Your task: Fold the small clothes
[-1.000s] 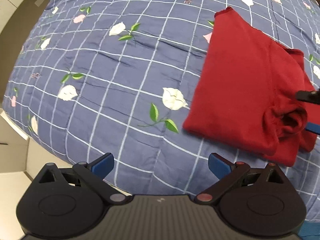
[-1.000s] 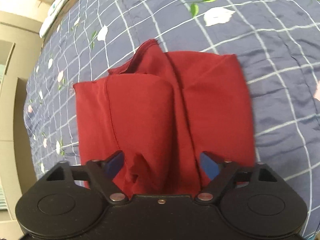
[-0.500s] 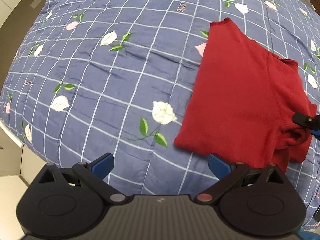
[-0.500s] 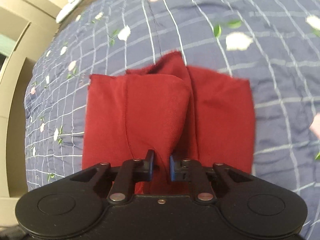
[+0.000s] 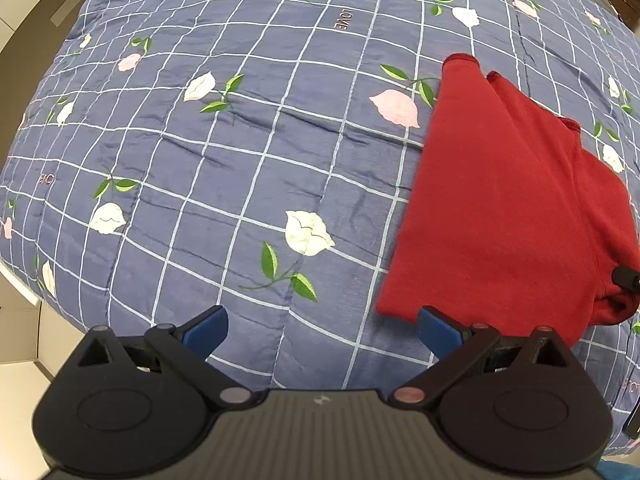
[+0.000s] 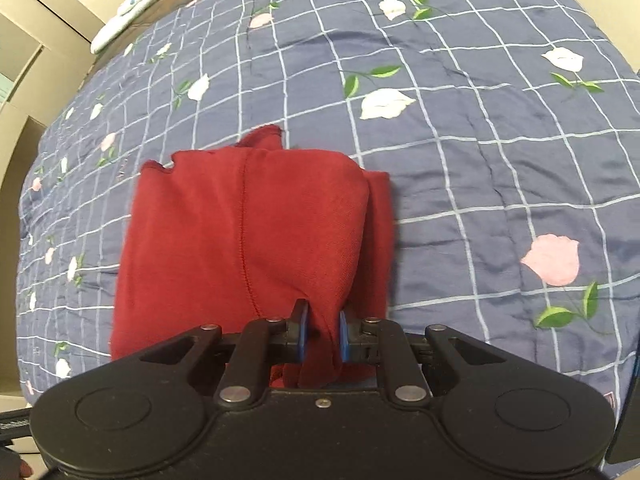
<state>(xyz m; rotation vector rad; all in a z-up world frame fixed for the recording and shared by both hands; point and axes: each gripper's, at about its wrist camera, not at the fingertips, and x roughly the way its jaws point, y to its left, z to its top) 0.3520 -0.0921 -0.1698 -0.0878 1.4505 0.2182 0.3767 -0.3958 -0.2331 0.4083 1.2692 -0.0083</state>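
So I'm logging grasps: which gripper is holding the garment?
The right gripper: its blue pads are closed on a bunched edge of the red garment. The left gripper is wide open over the quilt, with nothing between its fingers.

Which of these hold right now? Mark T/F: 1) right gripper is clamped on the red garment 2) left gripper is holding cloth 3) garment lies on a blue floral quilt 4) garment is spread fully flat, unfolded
1) True: the right gripper is shut on a bunched fold of the red garment.
2) False: the left gripper is open, with nothing between its fingers.
3) True: it lies on the blue floral quilt.
4) False: it is already folded over in layers.
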